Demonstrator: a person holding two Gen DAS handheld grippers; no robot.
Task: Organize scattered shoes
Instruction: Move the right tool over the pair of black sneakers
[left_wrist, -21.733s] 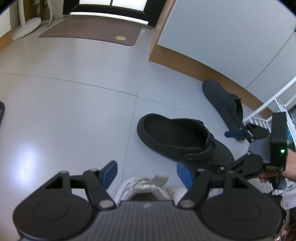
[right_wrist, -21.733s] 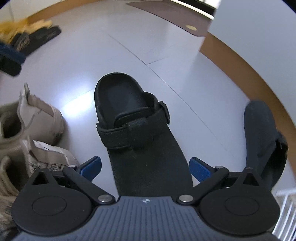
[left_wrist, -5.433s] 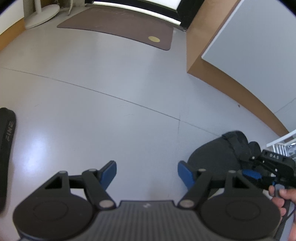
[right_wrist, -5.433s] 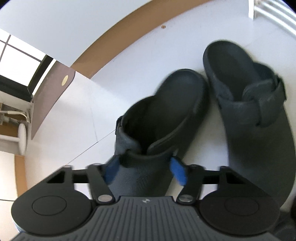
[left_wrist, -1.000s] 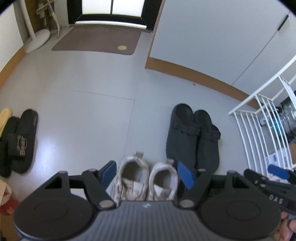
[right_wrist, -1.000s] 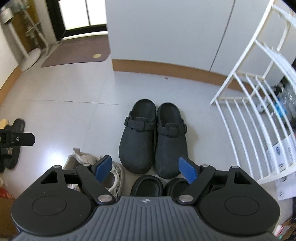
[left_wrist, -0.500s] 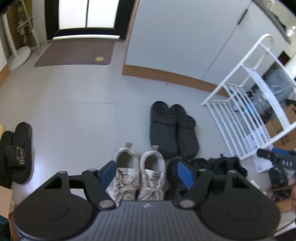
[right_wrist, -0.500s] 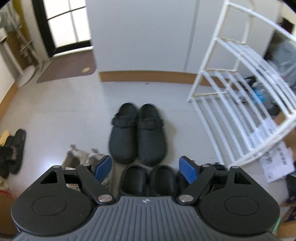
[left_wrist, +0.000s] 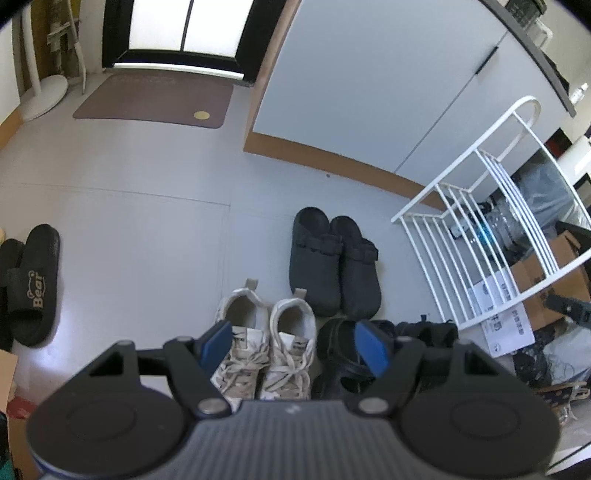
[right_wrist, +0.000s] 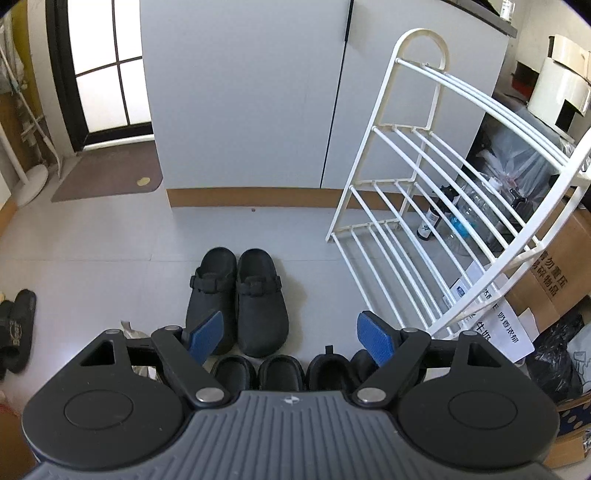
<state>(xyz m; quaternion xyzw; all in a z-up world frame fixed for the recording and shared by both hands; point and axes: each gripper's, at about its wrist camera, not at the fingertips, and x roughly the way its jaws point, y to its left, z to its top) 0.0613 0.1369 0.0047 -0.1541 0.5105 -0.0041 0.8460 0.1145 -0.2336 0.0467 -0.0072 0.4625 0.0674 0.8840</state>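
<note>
With the left gripper (left_wrist: 293, 347) and right gripper (right_wrist: 291, 338) spread empty above, black clogs (right_wrist: 236, 299), white sneakers (left_wrist: 264, 339) and dark shoes (right_wrist: 258, 371) sit paired, while black slides (left_wrist: 31, 284) lie apart leftward.

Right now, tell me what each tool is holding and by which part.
Nothing is held. The left tool and the right tool are both open and empty, above the black clogs paired on the floor.

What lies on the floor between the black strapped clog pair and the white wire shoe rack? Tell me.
Nothing: in the right wrist view, bare grey floor separates the black strapped clog pair from the white wire shoe rack.
</note>
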